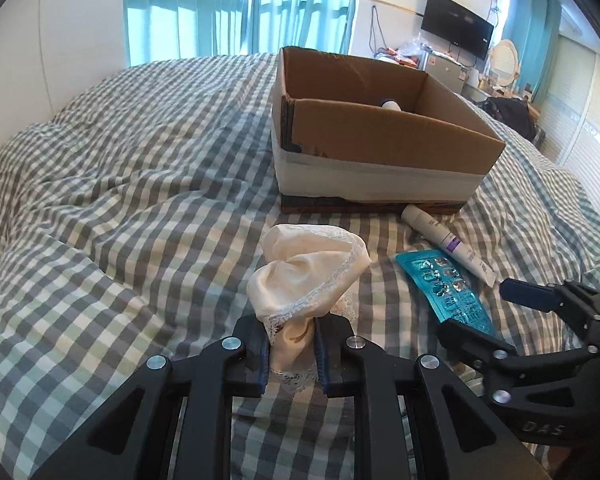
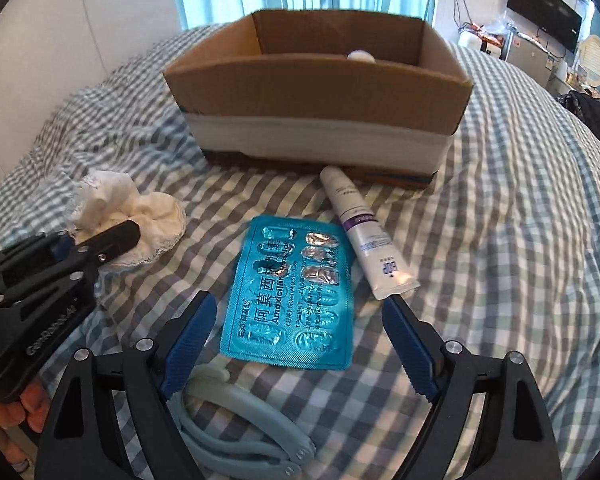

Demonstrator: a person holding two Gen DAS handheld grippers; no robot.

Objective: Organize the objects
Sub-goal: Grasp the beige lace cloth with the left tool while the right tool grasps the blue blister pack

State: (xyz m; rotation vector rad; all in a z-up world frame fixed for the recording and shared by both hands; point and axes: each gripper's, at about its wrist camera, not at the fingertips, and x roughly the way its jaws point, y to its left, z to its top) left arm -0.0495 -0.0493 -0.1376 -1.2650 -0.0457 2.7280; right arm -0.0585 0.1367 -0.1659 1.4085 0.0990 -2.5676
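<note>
One white item sits in the cardboard box (image 1: 380,136), upper centre; your left gripper (image 1: 294,354) clamps the cream cloth (image 1: 308,276), right gripper (image 2: 300,344) gapes, empty, over the blister pack (image 2: 290,296); tube (image 2: 360,236) waits beside it

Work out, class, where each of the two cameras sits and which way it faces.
Left wrist: on the left gripper, facing forward and down at the cream cloth it clamps; the right gripper intrudes from the right.
Right wrist: on the open right gripper, facing down over the pill blister; the left gripper and a hand show.
Shared: cardboard box, white tube, checked bedcover.
</note>
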